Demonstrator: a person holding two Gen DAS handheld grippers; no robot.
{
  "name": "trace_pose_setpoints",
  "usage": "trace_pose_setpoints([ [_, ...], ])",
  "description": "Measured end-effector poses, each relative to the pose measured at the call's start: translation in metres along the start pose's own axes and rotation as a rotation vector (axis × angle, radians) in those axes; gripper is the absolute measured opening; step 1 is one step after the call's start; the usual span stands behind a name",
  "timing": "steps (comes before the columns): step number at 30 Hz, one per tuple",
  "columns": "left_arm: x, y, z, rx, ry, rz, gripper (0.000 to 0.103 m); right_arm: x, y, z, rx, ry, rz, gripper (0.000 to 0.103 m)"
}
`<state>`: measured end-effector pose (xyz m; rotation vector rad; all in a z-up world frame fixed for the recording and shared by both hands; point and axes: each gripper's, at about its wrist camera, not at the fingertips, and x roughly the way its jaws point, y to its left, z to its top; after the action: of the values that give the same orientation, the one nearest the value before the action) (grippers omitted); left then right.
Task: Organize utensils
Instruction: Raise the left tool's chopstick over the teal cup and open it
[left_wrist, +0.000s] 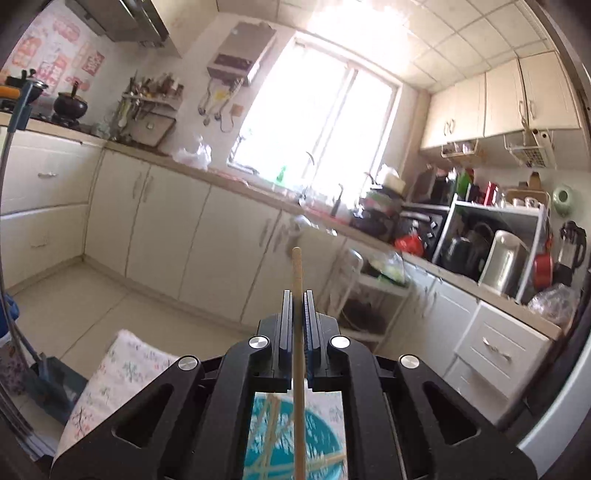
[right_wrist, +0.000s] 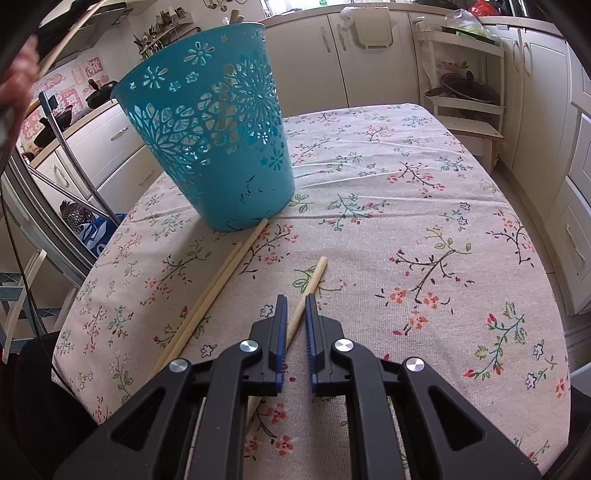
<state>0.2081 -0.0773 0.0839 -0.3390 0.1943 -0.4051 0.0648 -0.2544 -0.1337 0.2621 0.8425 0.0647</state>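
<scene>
My left gripper (left_wrist: 297, 295) is shut on a wooden chopstick (left_wrist: 297, 332) and holds it upright above the teal basket (left_wrist: 295, 443), which has several chopsticks inside. In the right wrist view the teal cut-out basket (right_wrist: 218, 147) stands on the floral tablecloth (right_wrist: 406, 221). My right gripper (right_wrist: 296, 299) is open, its jaws either side of a chopstick (right_wrist: 312, 284) lying on the cloth. Two more chopsticks (right_wrist: 218, 288) lie side by side to its left, reaching the basket's base. The chopstick held by the left gripper shows at the top left (right_wrist: 70, 40).
Kitchen cabinets (left_wrist: 166, 221) and a cluttered counter (left_wrist: 461, 240) ring the room. A white shelf rack (right_wrist: 465, 74) stands beyond the table's far edge. A metal folding frame (right_wrist: 66, 147) and a blue bag (right_wrist: 99, 232) sit left of the table.
</scene>
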Motion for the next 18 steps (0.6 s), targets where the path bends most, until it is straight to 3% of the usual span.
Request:
trace_pose_setpoints([
  [4, 0.020, -0.003, -0.002, 0.029, -0.033, 0.058, 0.005, 0.001, 0.000, 0.000, -0.003, -0.004, 0.003, 0.010],
  [9, 0.046, 0.006, -0.029, 0.056, 0.036, 0.101, 0.005, 0.001, 0.000, 0.001, -0.002, -0.006, 0.006, 0.010],
  [18, 0.030, 0.019, -0.065, 0.072, 0.128, 0.109, 0.005, 0.001, -0.002, 0.001, 0.002, 0.000, 0.011, 0.010],
])
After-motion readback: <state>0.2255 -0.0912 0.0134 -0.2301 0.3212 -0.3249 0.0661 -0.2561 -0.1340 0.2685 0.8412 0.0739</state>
